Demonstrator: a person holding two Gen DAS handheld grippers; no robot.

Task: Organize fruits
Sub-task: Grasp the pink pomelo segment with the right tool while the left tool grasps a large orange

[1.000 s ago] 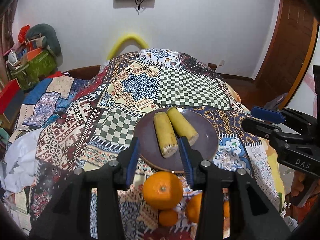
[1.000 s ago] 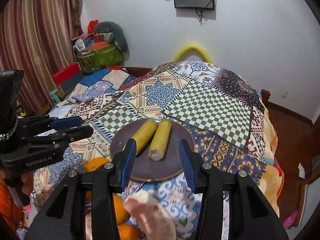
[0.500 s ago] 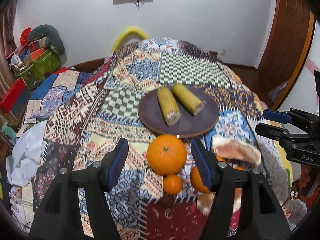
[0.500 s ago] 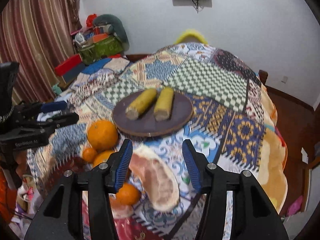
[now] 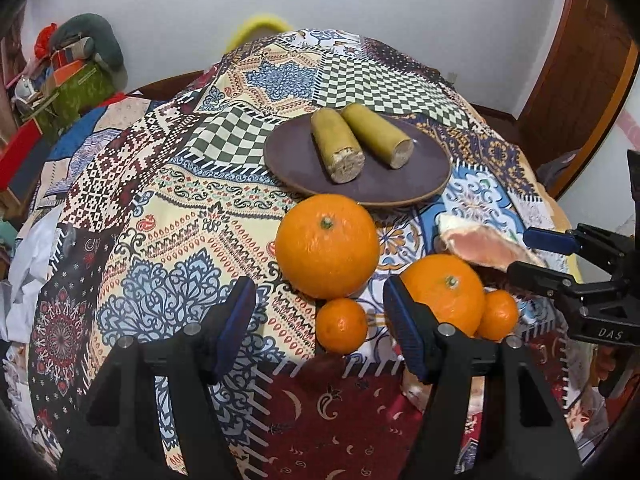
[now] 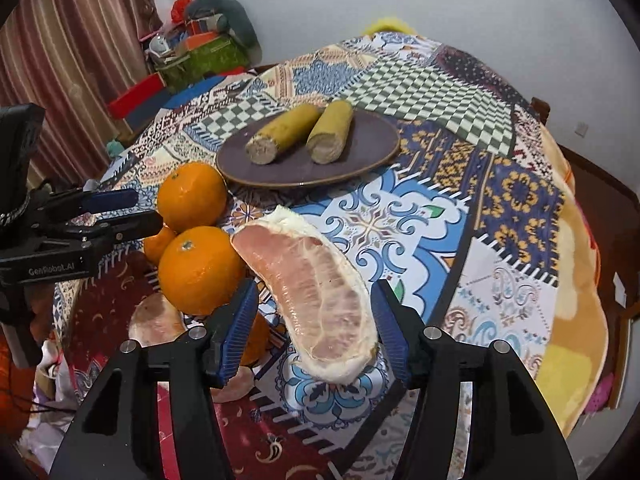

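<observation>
**Both grippers open over the fruit below the plate**

The left gripper point(image 5: 320, 312), jaws apart and just widened, brackets a small orange point(image 5: 341, 325) without touching it; a big orange point(image 5: 327, 245) lies between that and the plate point(image 5: 384, 192). The right gripper point(image 6: 312, 328), jaws just widening, straddles a pomelo wedge point(image 6: 316, 288), pads clear. Two banana halves point(image 6: 296, 132) lie on the plate.

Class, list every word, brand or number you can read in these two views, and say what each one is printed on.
"DAS": white letters on the body of the right gripper, seen from the left wrist.
"GenRobot.AI": pale letters on the body of the left gripper, seen from the right wrist.
Boxes stacked by the wall: any print is too small to read.
</observation>
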